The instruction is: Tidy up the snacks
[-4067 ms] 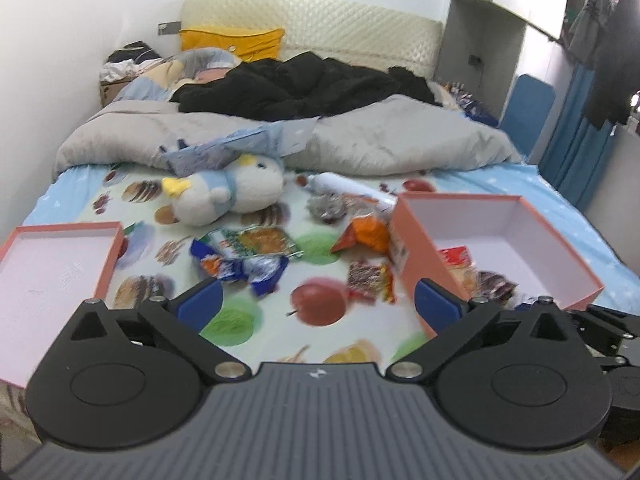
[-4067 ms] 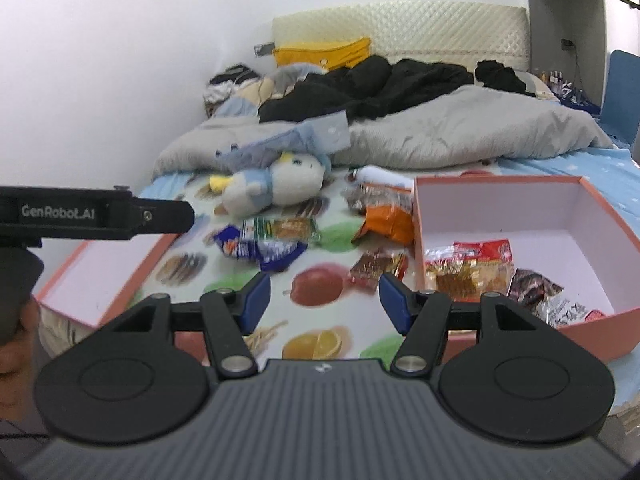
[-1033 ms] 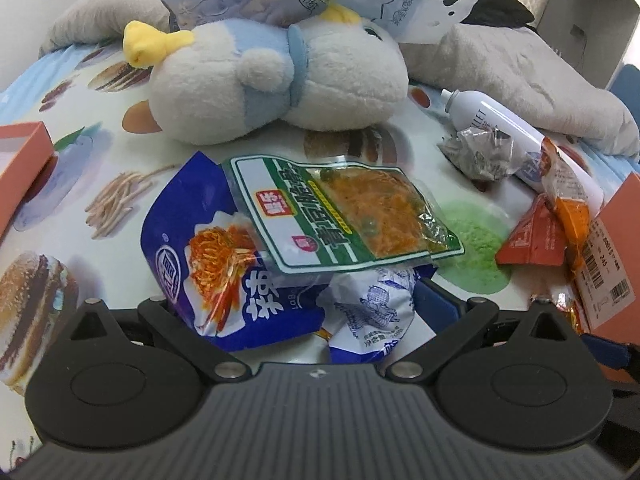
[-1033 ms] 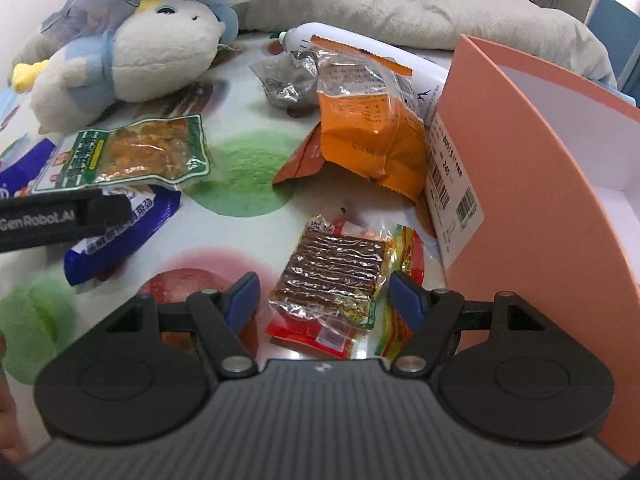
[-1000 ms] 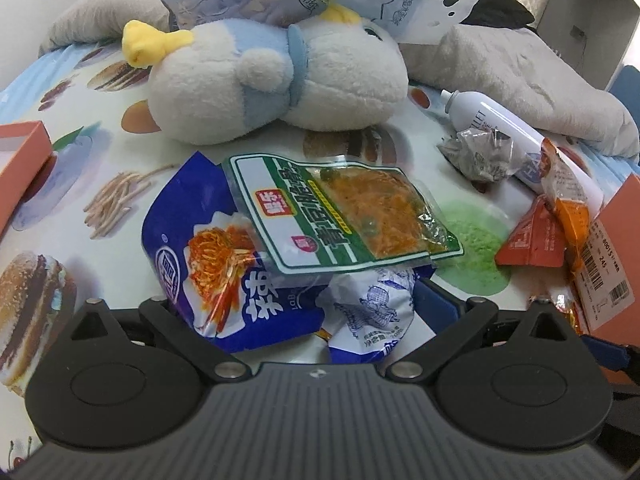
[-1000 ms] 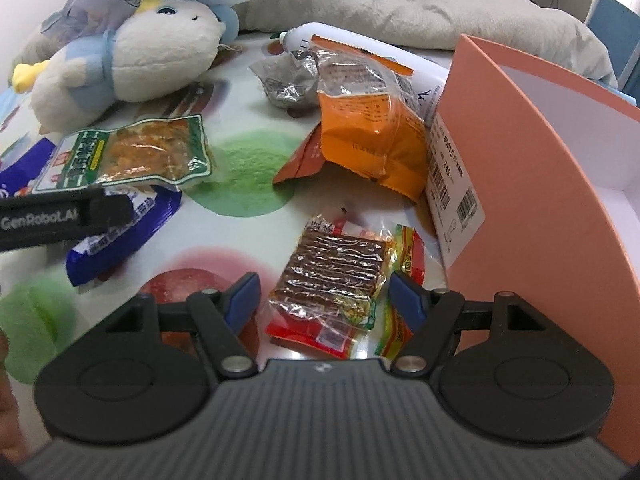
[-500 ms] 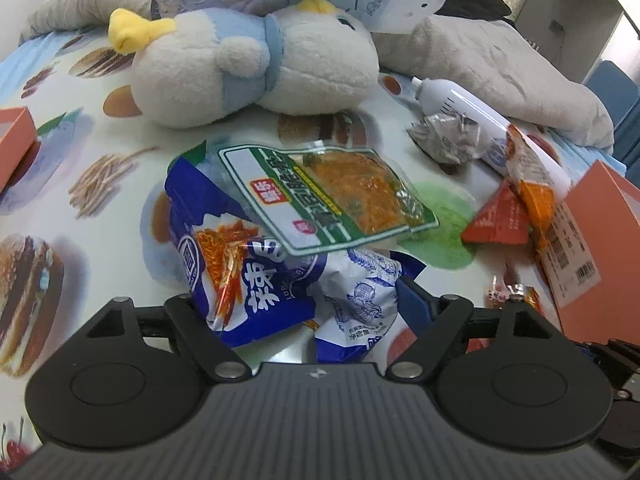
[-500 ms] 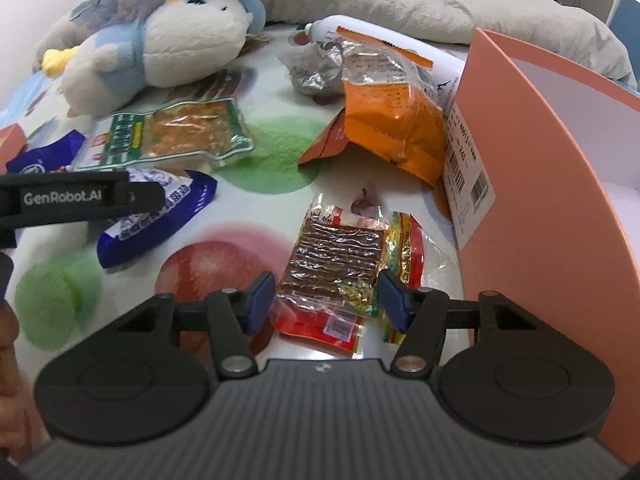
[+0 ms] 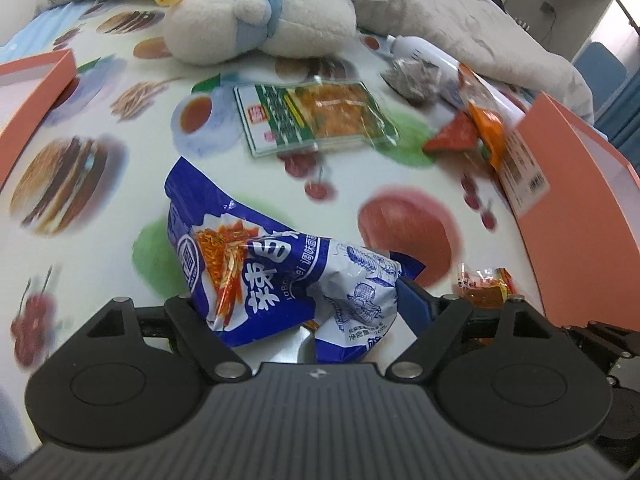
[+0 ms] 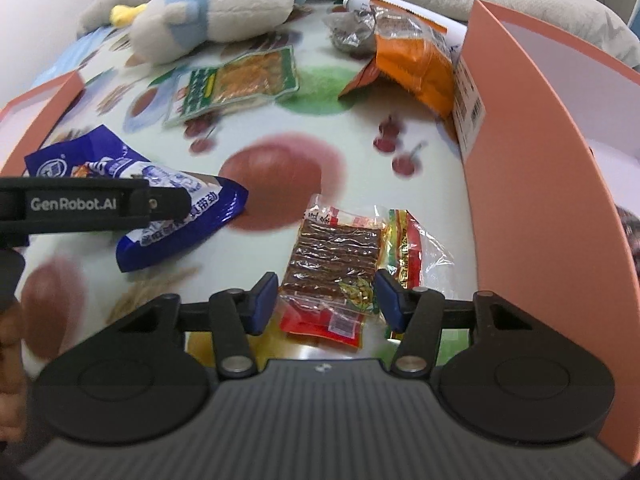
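From your left wrist view, your left gripper (image 9: 298, 304) is clamped on the blue snack bag (image 9: 256, 264), which bulges up between the pads. Ahead on the bedsheet (image 9: 100, 208) lies the green packet (image 9: 312, 118); the orange box (image 9: 576, 216) stands to the right, its inside hidden. A box lid (image 9: 36, 80) sits at far left.

From your right wrist view, your right gripper (image 10: 326, 300) grasps the brown strip snack (image 10: 334, 264), pads against both sides. The orange box (image 10: 536, 184) stands just beside it, what it holds mostly out of sight; an orange packet (image 10: 412, 56) leans at its far corner
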